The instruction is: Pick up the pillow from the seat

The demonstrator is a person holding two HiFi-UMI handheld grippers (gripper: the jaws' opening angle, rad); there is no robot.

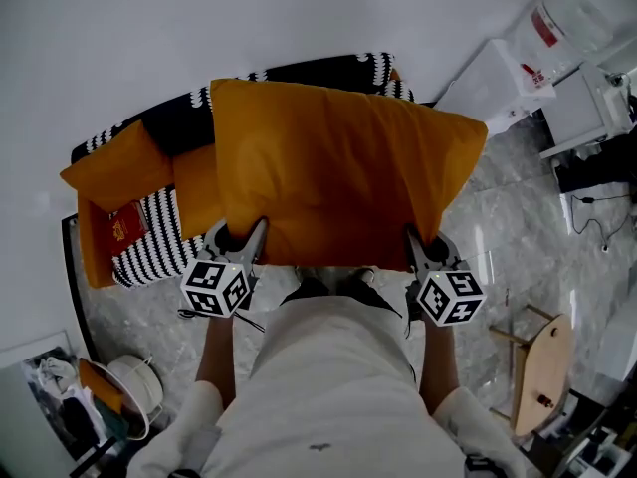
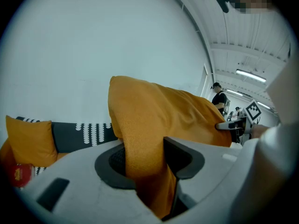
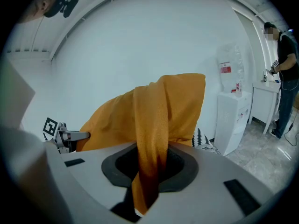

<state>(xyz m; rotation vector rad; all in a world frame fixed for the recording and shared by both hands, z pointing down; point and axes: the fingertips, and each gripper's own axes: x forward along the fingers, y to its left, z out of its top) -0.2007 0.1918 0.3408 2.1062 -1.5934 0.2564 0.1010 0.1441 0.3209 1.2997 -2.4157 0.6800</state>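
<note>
**Pillow.** The orange pillow (image 1: 338, 182) is held up over the sofa seat (image 1: 195, 199), between the person and the white wall. It covers most of the seat in the head view. Its long axis runs left to right, from one gripper to the other, roughly parallel to the sofa back. The near long edge is the gripped edge. The opposite long edge points away from the person, toward the wall, and stands higher than the jaws in both gripper views. The broad face is turned toward the person. The right far corner juts out past the sofa's end. The underside is hidden, so contact with the seat cannot be confirmed.

**Left gripper.** The left gripper (image 1: 242, 239) pinches the near left corner. A fold of orange fabric runs down between the two pads, which press on it from both sides.

**Right gripper.** The right gripper (image 1: 423, 247) pinches the near right corner. Its jaws stand closer together, clamped on a narrow bunched strip of fabric.

**Surroundings.** A smaller orange cushion (image 1: 114, 164) leans at the sofa's left end. Beside it are a black-and-white striped throw (image 1: 149, 239) and a red item (image 1: 127, 225). A wooden stool (image 1: 542, 366) stands on the marble floor (image 1: 508, 217) at the right.
</note>
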